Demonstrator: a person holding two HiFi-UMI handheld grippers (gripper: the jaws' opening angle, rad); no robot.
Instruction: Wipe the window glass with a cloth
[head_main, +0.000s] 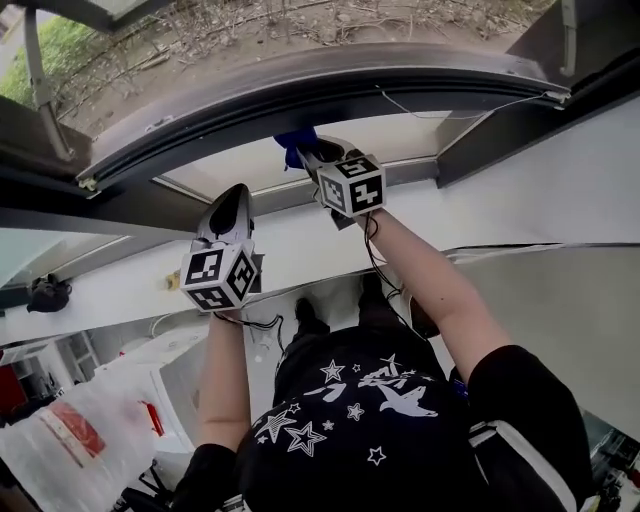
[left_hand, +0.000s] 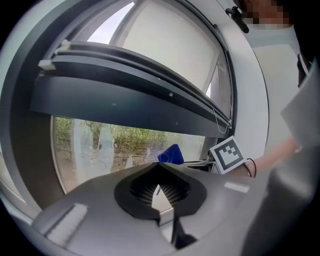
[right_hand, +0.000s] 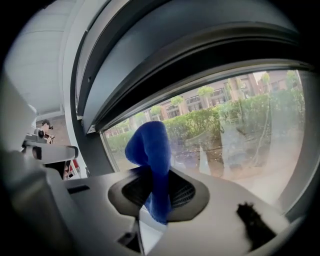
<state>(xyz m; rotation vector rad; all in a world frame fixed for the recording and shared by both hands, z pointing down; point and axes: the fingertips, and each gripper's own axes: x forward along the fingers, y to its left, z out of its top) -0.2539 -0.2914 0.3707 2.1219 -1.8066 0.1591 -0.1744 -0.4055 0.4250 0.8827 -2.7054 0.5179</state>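
Blue cloth (head_main: 291, 145) mostly hidden behind right claw (head_main: 311, 152) (head view)

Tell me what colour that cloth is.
Solid blue; the cloth shows best in the right gripper view.

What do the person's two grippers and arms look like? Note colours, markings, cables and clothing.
The left gripper and right gripper have smooth grey tapered shells with dark ribbed fingers; each carries a white cube with black square markers. Thin black cables trail from both. The person wears a black short-sleeved top printed with white stars.
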